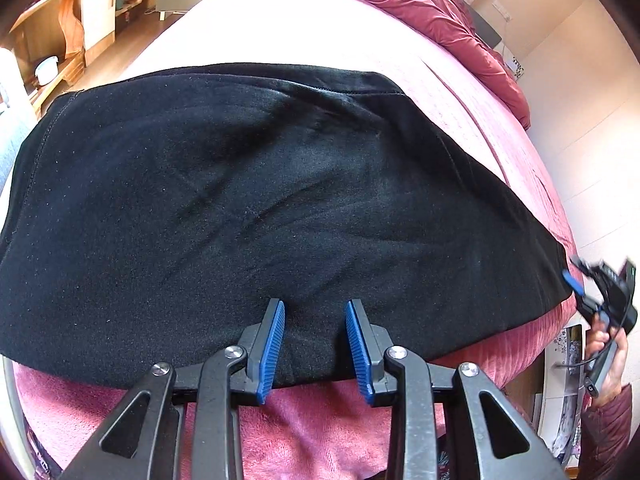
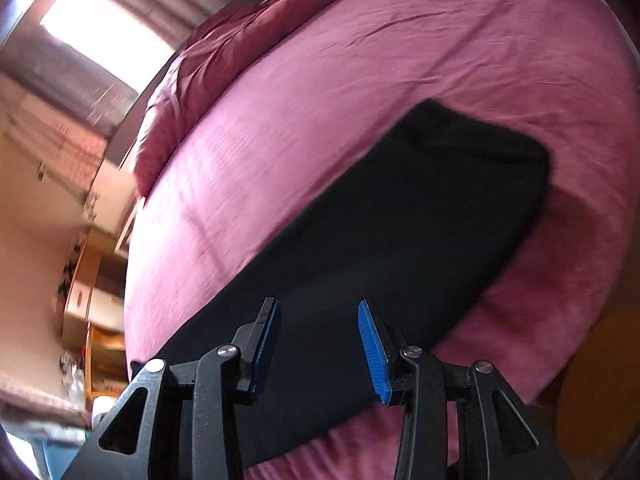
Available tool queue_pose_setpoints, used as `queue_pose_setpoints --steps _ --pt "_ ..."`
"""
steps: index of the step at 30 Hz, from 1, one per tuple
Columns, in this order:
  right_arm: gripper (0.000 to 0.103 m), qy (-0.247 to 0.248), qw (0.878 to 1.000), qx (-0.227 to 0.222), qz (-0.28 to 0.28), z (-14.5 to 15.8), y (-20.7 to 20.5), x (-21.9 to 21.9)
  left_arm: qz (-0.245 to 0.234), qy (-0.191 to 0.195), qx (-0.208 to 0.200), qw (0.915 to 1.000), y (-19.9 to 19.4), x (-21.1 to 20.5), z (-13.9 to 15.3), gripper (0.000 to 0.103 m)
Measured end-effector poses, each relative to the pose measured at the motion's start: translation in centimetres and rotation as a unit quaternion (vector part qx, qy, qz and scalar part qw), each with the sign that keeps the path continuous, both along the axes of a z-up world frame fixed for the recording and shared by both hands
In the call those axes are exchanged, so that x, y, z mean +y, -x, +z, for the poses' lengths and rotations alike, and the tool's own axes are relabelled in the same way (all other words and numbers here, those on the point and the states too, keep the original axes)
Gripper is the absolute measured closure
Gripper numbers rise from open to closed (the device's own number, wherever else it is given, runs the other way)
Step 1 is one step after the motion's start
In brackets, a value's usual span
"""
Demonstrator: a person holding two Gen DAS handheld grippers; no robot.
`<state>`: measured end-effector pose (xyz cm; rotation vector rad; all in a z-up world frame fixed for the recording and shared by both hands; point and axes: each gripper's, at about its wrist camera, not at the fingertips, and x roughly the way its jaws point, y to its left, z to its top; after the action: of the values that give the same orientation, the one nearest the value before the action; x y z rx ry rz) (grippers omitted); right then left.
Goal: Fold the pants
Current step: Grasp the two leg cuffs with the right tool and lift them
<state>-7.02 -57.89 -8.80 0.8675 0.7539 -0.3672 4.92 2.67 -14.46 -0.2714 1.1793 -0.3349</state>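
Note:
Black pants (image 1: 280,200) lie folded flat on a pink bed (image 1: 320,28); they also show in the right wrist view (image 2: 400,240). My left gripper (image 1: 315,308) is open and empty, hovering over the pants' near edge. My right gripper (image 2: 318,306) is open and empty, above one end of the pants. The right gripper also shows in the left wrist view (image 1: 600,292) at the pants' right end, held by a hand.
A crumpled dark red duvet (image 1: 420,8) lies along the far side of the bed. Wooden shelves and furniture (image 1: 60,40) stand past the bed at the left. A wall (image 1: 580,100) runs along the right.

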Motion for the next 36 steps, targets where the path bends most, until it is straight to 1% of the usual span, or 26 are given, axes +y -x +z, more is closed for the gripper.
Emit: queue_pose_setpoints --steps 2,5,7,9,11,12,13,14,16,17,18,19,20,24,26,27,29,30,31,32,35,36 --pt "0.059 -0.012 0.998 0.004 -0.062 -0.7 3.3 -3.5 0.000 -0.004 0.001 1.0000 0.0 -0.4 0.0 0.070" --pt "0.059 -0.028 0.992 0.002 -0.125 -1.4 6.3 -7.6 0.002 -0.009 0.003 1.0000 -0.5 -0.7 -0.1 0.070" --pt "0.062 -0.036 0.989 -0.002 -0.142 -1.4 6.5 -9.1 0.006 -0.012 0.004 0.9999 -0.5 -1.0 0.0 0.070" --pt "0.064 -0.045 0.989 -0.006 -0.143 -1.7 6.1 -10.2 0.010 -0.019 0.002 0.9998 -0.5 -1.4 0.3 0.070" --pt "0.071 -0.044 0.989 0.001 -0.139 -1.8 5.1 -10.4 0.010 -0.031 -0.002 0.9995 -0.6 -1.9 0.8 0.070" --pt "0.087 -0.042 0.990 0.001 -0.136 -1.8 4.8 -10.6 0.011 -0.035 -0.006 0.9993 -0.6 -2.1 1.0 0.070" --pt "0.098 -0.039 0.990 0.006 -0.133 -1.7 4.4 -10.7 0.012 -0.037 -0.011 0.9992 -0.5 -2.4 1.4 0.070" --pt "0.098 -0.031 0.991 0.011 -0.133 -1.5 4.1 -10.8 0.012 -0.039 -0.017 0.9990 -0.5 -2.6 1.7 0.070" --pt "0.103 -0.004 0.990 0.015 -0.141 -0.9 3.7 -10.8 0.016 -0.044 -0.027 0.9985 -0.4 -2.9 2.3 0.070" --pt "0.103 -0.007 0.988 0.026 -0.150 -1.4 3.6 -11.0 0.017 -0.045 -0.028 0.9984 -0.6 -3.0 2.6 0.070" --pt "0.102 -0.028 0.989 0.032 -0.145 -2.4 3.7 -11.4 0.016 -0.046 -0.026 0.9985 -0.6 -3.1 2.6 0.070" --pt "0.102 -0.033 0.989 0.047 -0.139 -3.1 3.5 -11.5 0.016 -0.049 -0.023 0.9984 -0.7 -3.3 2.5 0.070" --pt "0.102 -0.031 0.989 0.049 -0.134 -3.5 3.7 -11.5 0.015 -0.052 -0.019 0.9984 -0.9 -3.5 2.4 0.070" --pt "0.100 -0.063 0.989 -0.001 -0.137 -3.1 5.9 -10.8 0.011 -0.053 -0.023 0.9983 -1.1 -4.0 2.6 0.070" --pt "0.097 -0.078 0.987 -0.026 -0.139 -3.0 7.0 -10.4 0.010 -0.052 -0.028 0.9982 -1.2 -4.5 3.0 0.070" --pt "0.094 -0.091 0.985 -0.041 -0.138 -3.2 7.4 -10.1 0.009 -0.052 -0.030 0.9982 -1.2 -4.7 3.2 0.070" --pt "0.079 -0.118 0.983 -0.063 -0.128 -3.7 7.6 -9.4 0.007 -0.050 -0.036 0.9981 -1.1 -5.0 3.6 0.070" --pt "0.058 -0.131 0.981 -0.069 -0.124 -4.2 7.4 -9.1 0.006 -0.048 -0.038 0.9981 -1.1 -5.3 3.8 0.070" --pt "0.054 -0.134 0.981 -0.068 -0.125 -4.6 7.2 -8.7 0.004 -0.046 -0.039 0.9982 -1.2 -5.6 3.9 0.070" --pt "0.054 -0.132 0.981 -0.064 -0.125 -4.9 7.0 -8.5 0.002 -0.046 -0.040 0.9981 -1.3 -5.8 4.1 0.070" --pt "0.054 -0.153 0.978 -0.066 -0.125 -6.2 6.0 -8.1 -0.009 -0.051 -0.043 0.9977 -1.7 -6.9 4.4 0.070" --pt "0.055 -0.149 0.979 -0.068 -0.124 -6.4 5.7 -8.0 -0.011 -0.054 -0.045 0.9975 -1.7 -7.2 4.6 0.070"
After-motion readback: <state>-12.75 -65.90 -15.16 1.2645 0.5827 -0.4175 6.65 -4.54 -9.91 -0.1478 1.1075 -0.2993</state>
